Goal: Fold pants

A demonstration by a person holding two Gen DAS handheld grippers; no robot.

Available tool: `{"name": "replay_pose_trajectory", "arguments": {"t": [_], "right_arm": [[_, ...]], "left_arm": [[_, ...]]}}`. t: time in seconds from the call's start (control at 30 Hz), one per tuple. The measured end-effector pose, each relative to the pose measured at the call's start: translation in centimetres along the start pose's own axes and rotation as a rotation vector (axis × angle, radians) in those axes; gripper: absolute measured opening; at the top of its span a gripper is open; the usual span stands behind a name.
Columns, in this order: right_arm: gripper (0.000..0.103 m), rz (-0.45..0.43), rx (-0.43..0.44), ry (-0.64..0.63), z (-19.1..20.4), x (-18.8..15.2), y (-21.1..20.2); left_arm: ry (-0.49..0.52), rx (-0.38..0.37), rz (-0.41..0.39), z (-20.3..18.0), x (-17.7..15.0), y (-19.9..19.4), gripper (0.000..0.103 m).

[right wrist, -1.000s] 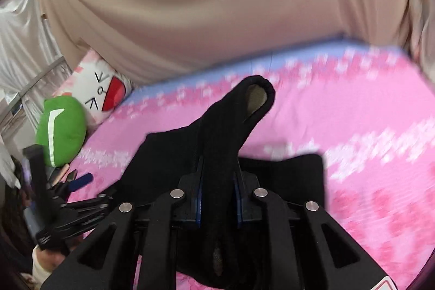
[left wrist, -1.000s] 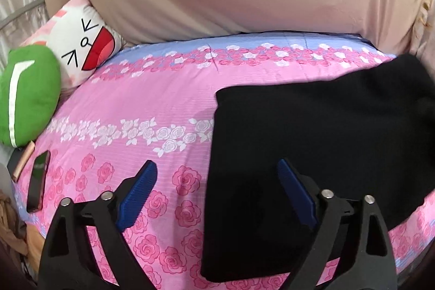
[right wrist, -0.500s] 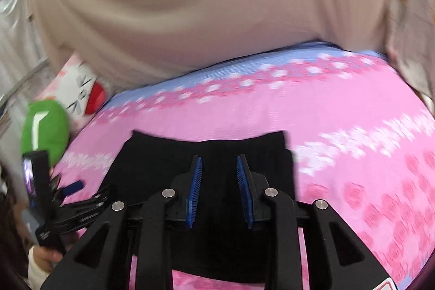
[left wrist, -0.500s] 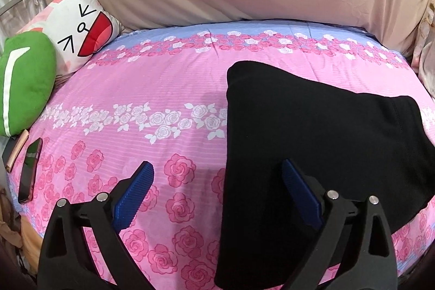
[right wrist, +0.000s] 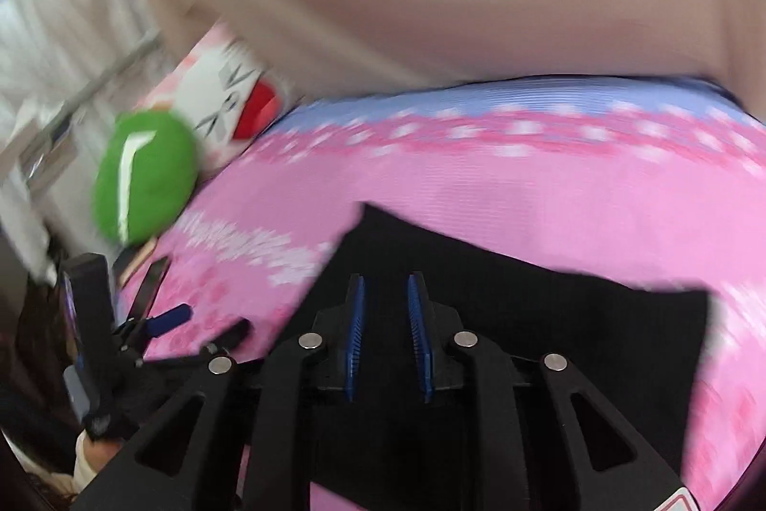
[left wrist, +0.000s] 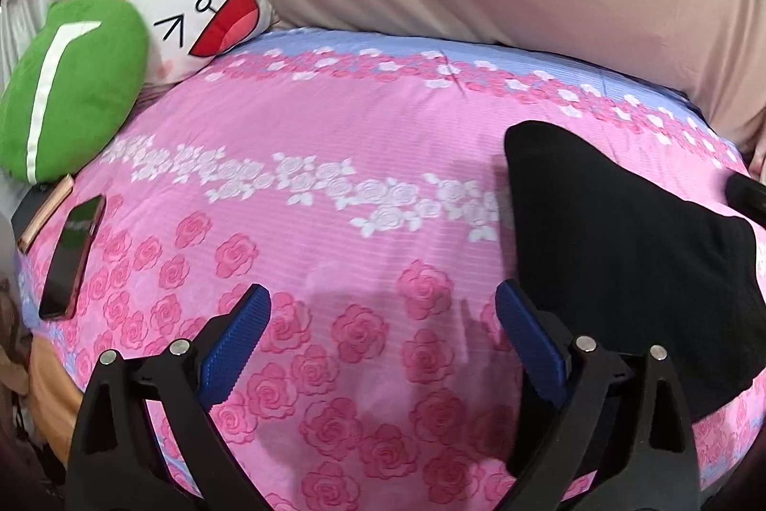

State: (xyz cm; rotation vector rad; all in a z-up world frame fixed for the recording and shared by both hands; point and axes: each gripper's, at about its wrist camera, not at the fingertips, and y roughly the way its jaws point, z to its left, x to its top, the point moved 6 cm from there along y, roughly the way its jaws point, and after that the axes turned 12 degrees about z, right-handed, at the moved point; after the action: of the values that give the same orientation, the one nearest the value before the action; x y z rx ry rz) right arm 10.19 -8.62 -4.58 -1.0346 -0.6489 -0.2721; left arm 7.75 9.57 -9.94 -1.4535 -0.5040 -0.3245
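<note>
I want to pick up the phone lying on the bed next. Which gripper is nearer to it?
Left. The left gripper hangs open over bare sheet, toward the phone. The right gripper is over the black pants, farther away.

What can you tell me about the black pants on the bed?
The black pants are soft, dark cloth with no pattern showing, folded into a flat, roughly rectangular bundle. They lie on the pink flowered bedsheet, toward the right side in the left wrist view. The left hand-held gripper is open above the sheet beside them, its right finger over their edge. The right hand-held gripper hovers over them, jaws closing with a narrow gap and no cloth between them. Waistband and legs cannot be told apart.
</note>
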Motion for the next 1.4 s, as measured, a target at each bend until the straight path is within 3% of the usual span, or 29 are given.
{"name": "replay_pose_trajectory", "arguments": {"t": [0.17,0.2,0.33,0.47,0.53,0.67,0.77,0.8,0.87,0.97,1.1,1.2,1.33,1.4], "right_arm": [[0.019,0.193,-0.04,-0.058,1.2,2.8,11.0],[0.018,0.199,-0.045,-0.068,1.1,3.1,12.8],[0.023,0.204,-0.069,-0.081,2.0,3.8,12.4],[0.025,0.156,0.02,-0.056,3.3,5.0,11.6],[0.023,0.252,-0.067,-0.099,3.0,4.4,15.6],[0.022,0.22,-0.065,-0.103,3.5,6.5,14.8],[0.007,0.271,-0.099,-0.09,1.5,7.3,17.5],[0.0,0.267,-0.066,-0.045,0.9,7.8,17.3],[0.0,0.244,-0.041,0.011,0.3,8.4,15.9],[0.014,0.16,-0.025,-0.006,1.5,7.2,12.0],[0.017,0.089,-0.043,-0.037,1.0,2.5,7.0],[0.018,0.129,-0.147,-0.064,-1.0,-1.9,6.3],[0.018,0.11,-0.106,-0.018,-2.9,-4.7,3.6],[0.038,0.055,-0.145,0.017,-3.8,-5.7,0.4]], "left_arm": [[0.009,0.004,-0.002,0.9,-0.6,-0.2,0.093],[0.01,0.002,0.0,1.0,-0.7,-0.2,0.093],[0.006,-0.009,0.007,1.7,-0.9,-0.2,0.093],[0.003,-0.025,0.023,1.6,-0.8,0.4,0.093],[0.011,-0.029,0.03,1.3,-0.8,0.7,0.093],[0.028,-0.023,0.03,0.6,-0.9,0.6,0.093],[0.026,-0.023,0.032,0.3,-0.8,0.6,0.093],[0.026,-0.021,0.037,0.2,-0.8,0.7,0.093],[0.03,-0.02,0.038,0.0,-0.8,0.6,0.093],[0.036,-0.013,0.036,-0.3,-0.9,0.4,0.093],[0.035,-0.01,0.048,-0.5,-0.8,0.7,0.093],[0.038,-0.01,0.056,-1.0,-0.7,1.0,0.093],[0.047,0.02,0.056,-1.7,-0.7,1.1,0.093],[0.044,0.017,0.05,-1.7,-0.7,0.6,0.093]]}}
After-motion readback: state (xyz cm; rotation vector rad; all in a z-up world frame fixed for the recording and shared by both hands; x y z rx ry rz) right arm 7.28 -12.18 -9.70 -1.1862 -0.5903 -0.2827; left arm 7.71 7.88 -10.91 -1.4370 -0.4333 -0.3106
